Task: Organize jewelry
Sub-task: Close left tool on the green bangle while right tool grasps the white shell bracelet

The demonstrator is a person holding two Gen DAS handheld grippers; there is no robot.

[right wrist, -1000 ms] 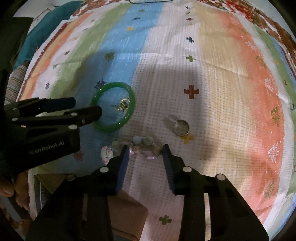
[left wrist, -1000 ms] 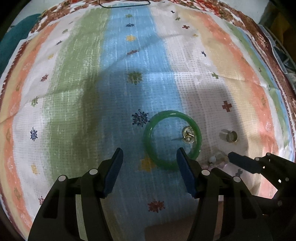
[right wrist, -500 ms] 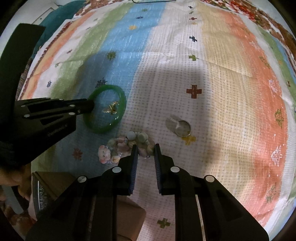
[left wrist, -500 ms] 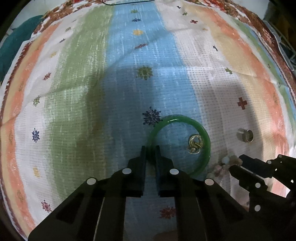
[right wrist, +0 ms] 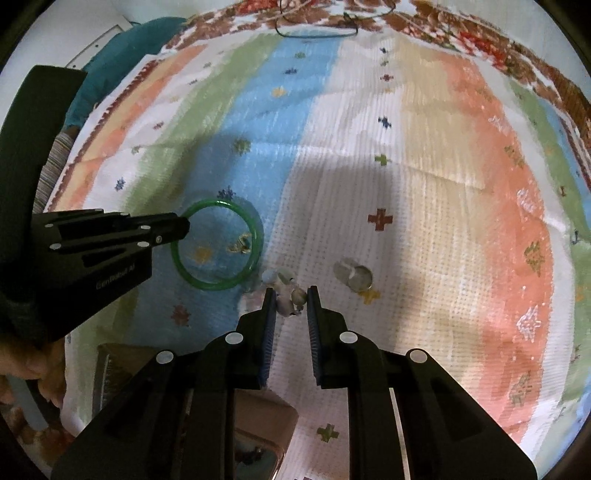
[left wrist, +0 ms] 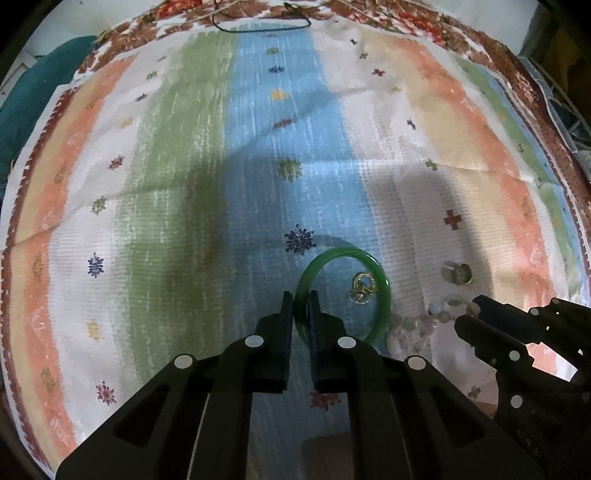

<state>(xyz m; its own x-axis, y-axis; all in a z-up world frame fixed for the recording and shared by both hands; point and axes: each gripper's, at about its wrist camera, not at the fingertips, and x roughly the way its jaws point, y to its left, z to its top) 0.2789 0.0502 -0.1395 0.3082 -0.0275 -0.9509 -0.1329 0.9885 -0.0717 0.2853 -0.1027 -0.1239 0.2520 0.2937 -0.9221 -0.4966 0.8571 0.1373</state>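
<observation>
My left gripper (left wrist: 300, 301) is shut on the near-left rim of a green bangle (left wrist: 373, 264), which looks tilted up off the striped cloth (left wrist: 184, 206). A small gold earring (left wrist: 362, 286) lies inside the bangle. My right gripper (right wrist: 290, 295) is shut on a pale bead bracelet (right wrist: 295, 297). In the left wrist view the beads (left wrist: 417, 325) trail from the right gripper (left wrist: 467, 314) toward the bangle. In the right wrist view the left gripper (right wrist: 181, 227) holds the bangle (right wrist: 255, 236).
A silver ring (left wrist: 458, 273) lies on the cloth right of the bangle, also in the right wrist view (right wrist: 356, 277). A brown box (right wrist: 258, 435) sits at the near edge below the grippers. A dark cord loop (left wrist: 262, 26) lies at the cloth's far edge.
Both grippers went from open to shut: the left closed on the bangle's rim and tilted it up; the right closed on the bead bracelet and gathered the beads between its fingers.
</observation>
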